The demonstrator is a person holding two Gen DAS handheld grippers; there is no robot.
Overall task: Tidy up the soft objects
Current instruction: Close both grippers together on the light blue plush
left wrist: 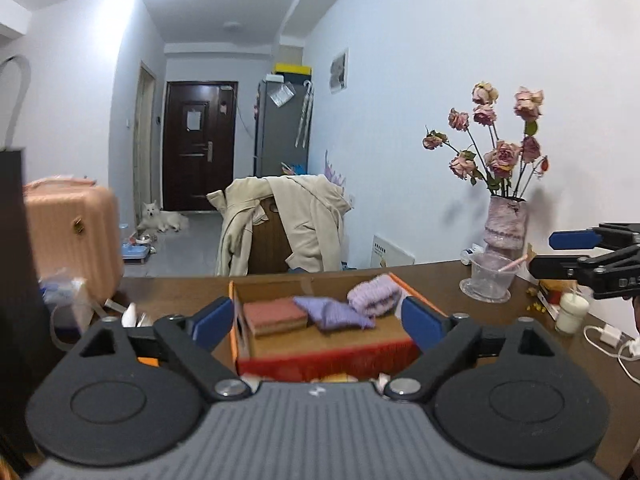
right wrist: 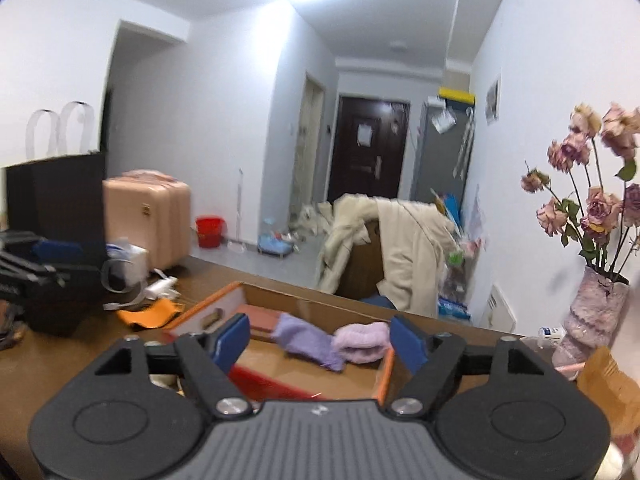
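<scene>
Desk (left wrist: 180,292): brown wood, cluttered at both ends

Box (left wrist: 320,354): open cardboard, orange rim, red front wall, at mid-desk, directly ahead of both tongs

Contents of box: red-brown folded cloth (left wrist: 274,314) at left; flat purple cloth (left wrist: 334,314) at centre, touching it; rolled lilac cloth (left wrist: 374,294) at right, against the far right corner

Left tongs (left wrist: 318,316): jaws wide apart, nothing between the blue pads, held above the box's near side

Right tongs (right wrist: 320,340): jaws wide apart, empty, above the box's near edge

Other items: vase (left wrist: 505,222) of dried roses at desk's right by the wall; glass bowl (left wrist: 488,280) beside it; beige coat (left wrist: 288,220) over a chair beyond the desk; pink suitcase (left wrist: 72,236) on the floor at left; white dog (left wrist: 160,218) lying by the dark door
</scene>
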